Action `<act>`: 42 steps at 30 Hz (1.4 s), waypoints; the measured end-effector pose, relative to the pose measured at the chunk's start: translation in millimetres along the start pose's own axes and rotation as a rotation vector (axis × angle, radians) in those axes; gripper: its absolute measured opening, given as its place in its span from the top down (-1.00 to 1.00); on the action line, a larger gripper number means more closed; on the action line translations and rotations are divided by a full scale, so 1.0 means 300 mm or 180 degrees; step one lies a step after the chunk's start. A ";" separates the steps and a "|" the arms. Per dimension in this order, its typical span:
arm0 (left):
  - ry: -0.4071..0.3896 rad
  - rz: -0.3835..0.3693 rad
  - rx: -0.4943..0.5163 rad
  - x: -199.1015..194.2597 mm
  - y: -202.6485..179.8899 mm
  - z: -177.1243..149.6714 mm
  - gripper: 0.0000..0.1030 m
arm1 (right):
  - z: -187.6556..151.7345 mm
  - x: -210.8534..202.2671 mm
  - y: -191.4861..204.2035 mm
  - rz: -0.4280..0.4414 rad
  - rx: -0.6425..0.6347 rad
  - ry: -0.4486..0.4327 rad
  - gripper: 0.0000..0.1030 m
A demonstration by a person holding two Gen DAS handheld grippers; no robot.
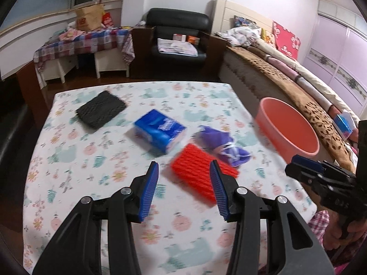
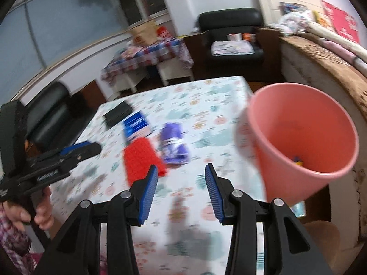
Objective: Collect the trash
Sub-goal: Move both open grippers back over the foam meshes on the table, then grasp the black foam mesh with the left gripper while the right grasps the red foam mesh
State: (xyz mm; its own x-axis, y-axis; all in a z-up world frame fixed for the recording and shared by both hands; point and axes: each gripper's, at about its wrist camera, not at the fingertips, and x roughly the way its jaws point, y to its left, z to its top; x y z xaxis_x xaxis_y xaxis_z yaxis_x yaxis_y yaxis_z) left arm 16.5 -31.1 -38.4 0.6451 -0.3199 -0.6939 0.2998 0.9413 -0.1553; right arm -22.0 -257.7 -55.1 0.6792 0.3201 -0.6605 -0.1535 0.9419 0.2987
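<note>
Tools, left (image 1: 184,171) and right (image 2: 181,174), hover open and empty above table (image 1: 68,160) trash, near pink bin (image 2: 302,137).

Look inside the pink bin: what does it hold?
In the right wrist view, the pink bin holds a few small blue and yellow scraps at the bottom. Its near wall hides the rest of the floor.

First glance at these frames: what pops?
The pink bin at the table's right edge, with something small inside. Then the bright red ribbed pad ahead of the open left gripper, with a crumpled purple wrapper and blue tissue pack just beyond.
</note>
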 end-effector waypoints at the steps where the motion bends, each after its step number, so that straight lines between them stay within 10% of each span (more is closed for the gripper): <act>1: -0.0009 0.0023 -0.0023 -0.003 0.019 0.000 0.10 | 0.002 0.014 0.021 0.0041 -0.0054 0.0038 0.18; 14: -0.0116 0.0399 -0.0156 0.028 0.300 0.088 0.10 | 0.059 0.245 0.243 0.0165 -0.0527 0.0417 0.18; 33: 0.0182 0.0766 -0.0233 0.423 0.570 0.293 0.11 | 0.061 0.394 0.268 0.0087 -0.0676 0.0620 0.18; 38: 0.0098 0.0739 -0.0298 0.392 0.556 0.266 0.81 | 0.053 0.400 0.275 0.0044 -0.0730 0.0608 0.18; 42: 0.0034 0.0721 -0.0413 0.317 0.539 0.245 0.83 | 0.047 0.401 0.279 0.0003 -0.0759 0.0584 0.22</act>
State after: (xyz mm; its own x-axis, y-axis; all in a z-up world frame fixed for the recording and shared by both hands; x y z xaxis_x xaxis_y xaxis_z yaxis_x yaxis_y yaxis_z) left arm 178.0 82.8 -77.7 0.6779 -0.0988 -0.7285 0.0553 0.9950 -0.0835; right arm 57.1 -141.9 -99.7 0.5412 0.3135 -0.7802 -0.3329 0.9320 0.1435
